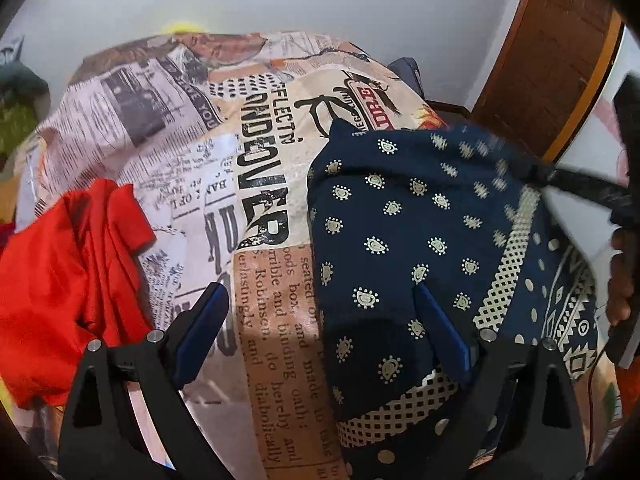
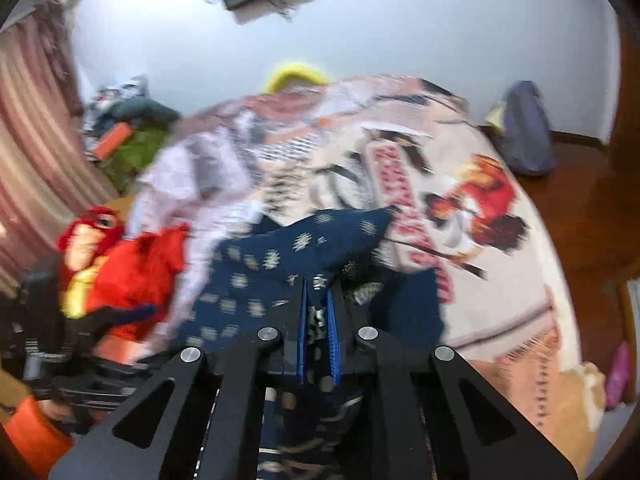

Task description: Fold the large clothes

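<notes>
A dark navy garment [image 1: 404, 232] with cream paisley dots and a patterned border lies on a bed covered by a newspaper-print sheet [image 1: 256, 184]. My left gripper [image 1: 316, 292] is open, its blue-padded fingers spread over the sheet and the garment's left edge, holding nothing. My right gripper [image 2: 318, 288] is shut on a bunched fold of the navy garment [image 2: 280, 264], which it holds lifted; this view is motion-blurred. The right gripper also shows at the right edge of the left wrist view [image 1: 624, 200], with a pulled strip of cloth.
A crumpled red cloth [image 1: 68, 280] lies at the left of the bed. A red and yellow plush toy [image 2: 104, 264] sits at the left. A brown wooden door [image 1: 552, 60] and a blue bag [image 2: 524, 128] stand at the right. White wall behind.
</notes>
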